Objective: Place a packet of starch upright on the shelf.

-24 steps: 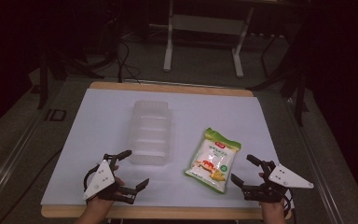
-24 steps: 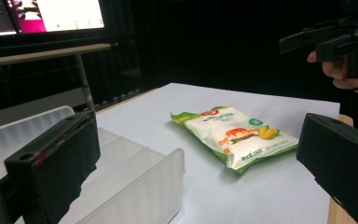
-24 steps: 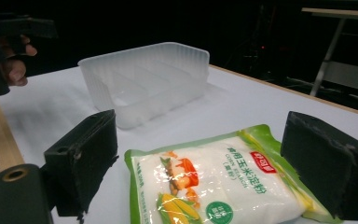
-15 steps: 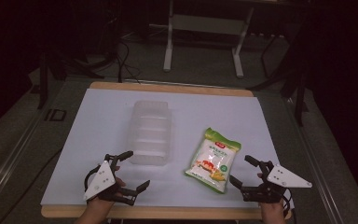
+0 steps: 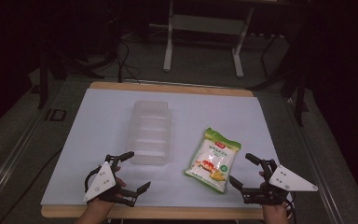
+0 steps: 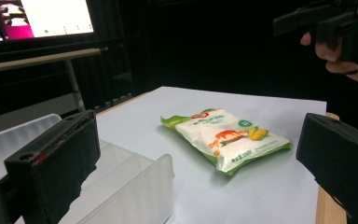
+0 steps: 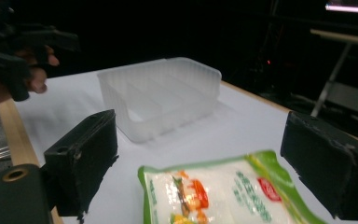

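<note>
A green and white snack bag (image 5: 213, 160) lies flat on the white table top, right of centre. A clear plastic container (image 5: 150, 133) with dividers stands left of it, empty. My left gripper (image 5: 135, 172) hovers open near the front edge, just in front of the container. My right gripper (image 5: 243, 170) is open too, close beside the bag's right front corner. In the left gripper view the wide jaws frame the bag (image 6: 226, 137) farther off and the container's wall (image 6: 135, 186) close by. Seen from the right gripper, the bag (image 7: 223, 196) lies just ahead between the jaws, with the container (image 7: 163, 93) behind it.
The white sheet (image 5: 98, 126) covers a wooden table whose front edge (image 5: 168, 212) lies just under both hands. Metal stand legs (image 5: 170, 51) and cables sit on the dark floor beyond the far edge. A lit monitor (image 6: 37, 18) glows in the left gripper view.
</note>
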Demonstrator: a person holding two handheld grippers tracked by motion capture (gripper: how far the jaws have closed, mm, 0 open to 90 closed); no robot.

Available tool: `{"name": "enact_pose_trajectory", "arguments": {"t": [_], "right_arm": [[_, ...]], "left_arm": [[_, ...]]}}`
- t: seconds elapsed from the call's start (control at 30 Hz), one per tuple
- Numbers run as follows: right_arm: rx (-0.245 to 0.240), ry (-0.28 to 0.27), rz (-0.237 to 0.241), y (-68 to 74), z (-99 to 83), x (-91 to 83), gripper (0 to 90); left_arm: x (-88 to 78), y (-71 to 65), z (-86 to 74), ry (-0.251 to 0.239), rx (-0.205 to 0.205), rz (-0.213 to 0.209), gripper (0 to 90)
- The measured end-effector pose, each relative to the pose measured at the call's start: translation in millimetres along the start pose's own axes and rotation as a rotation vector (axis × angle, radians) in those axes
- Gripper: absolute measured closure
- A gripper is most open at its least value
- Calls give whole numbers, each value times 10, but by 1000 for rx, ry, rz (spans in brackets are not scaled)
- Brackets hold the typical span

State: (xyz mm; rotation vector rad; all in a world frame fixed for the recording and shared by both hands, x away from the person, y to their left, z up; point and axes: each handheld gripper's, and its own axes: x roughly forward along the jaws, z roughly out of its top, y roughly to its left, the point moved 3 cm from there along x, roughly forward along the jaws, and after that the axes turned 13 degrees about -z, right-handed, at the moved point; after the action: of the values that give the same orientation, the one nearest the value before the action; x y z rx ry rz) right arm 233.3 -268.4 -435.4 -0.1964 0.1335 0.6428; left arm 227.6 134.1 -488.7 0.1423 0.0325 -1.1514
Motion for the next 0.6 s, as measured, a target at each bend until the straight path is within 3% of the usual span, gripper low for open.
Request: {"name": "enact_pose_trajectory", "arguments": {"t": [0.17, 0.27, 0.6], "right_arm": [[-14, -44, 6, 25, 212, -47, 102], [-49, -48, 10, 26, 347, -53, 101], [-79, -58, -15, -129, 649, 70, 92]], "left_arm": [[9, -15, 5, -2, 6, 0, 0], [9, -21, 12, -6, 9, -4, 0], [-3, -18, 20, -14, 9, 4, 0]]}}
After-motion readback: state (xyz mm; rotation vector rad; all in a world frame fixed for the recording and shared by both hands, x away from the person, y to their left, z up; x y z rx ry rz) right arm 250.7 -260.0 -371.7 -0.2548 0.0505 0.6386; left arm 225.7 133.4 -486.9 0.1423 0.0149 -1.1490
